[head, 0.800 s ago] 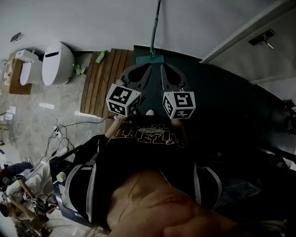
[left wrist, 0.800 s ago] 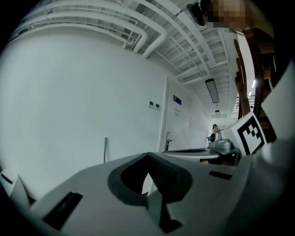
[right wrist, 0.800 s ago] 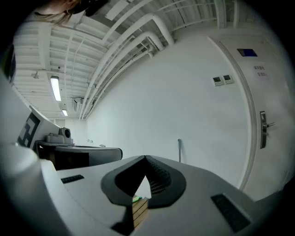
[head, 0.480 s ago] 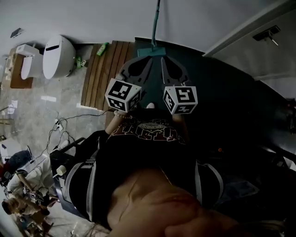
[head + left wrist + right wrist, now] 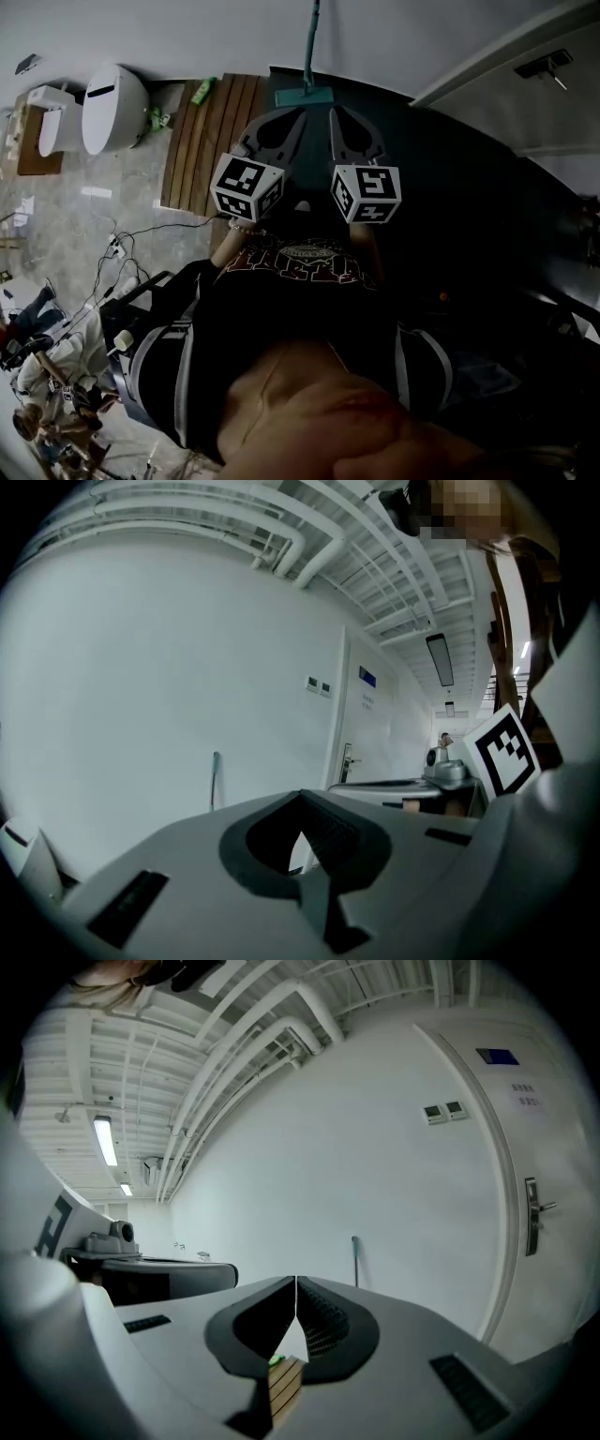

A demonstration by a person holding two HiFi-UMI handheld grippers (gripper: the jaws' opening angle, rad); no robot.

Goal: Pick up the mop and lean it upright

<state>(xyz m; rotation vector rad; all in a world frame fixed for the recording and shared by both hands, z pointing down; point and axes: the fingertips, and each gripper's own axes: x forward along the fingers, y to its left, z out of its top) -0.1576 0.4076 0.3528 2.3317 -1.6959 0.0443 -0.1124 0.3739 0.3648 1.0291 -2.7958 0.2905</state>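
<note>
Mop [image 5: 308,56] leans upright against the white wall [image 5: 187,37], its head on the dark floor [image 5: 450,187] just past both gripper tips. Left gripper [image 5: 300,112] has its jaws together, nothing held. Right gripper [image 5: 334,112] is the same. Toilet [image 5: 112,120] sits far left.

The left hand-held gripper [image 5: 298,114] and right hand-held gripper [image 5: 334,112] are held side by side in front of the torso [image 5: 300,309]. Their tips angle toward each other, pointing away from the torso. Each gripper's jaws are pressed together with nothing between them.
</note>
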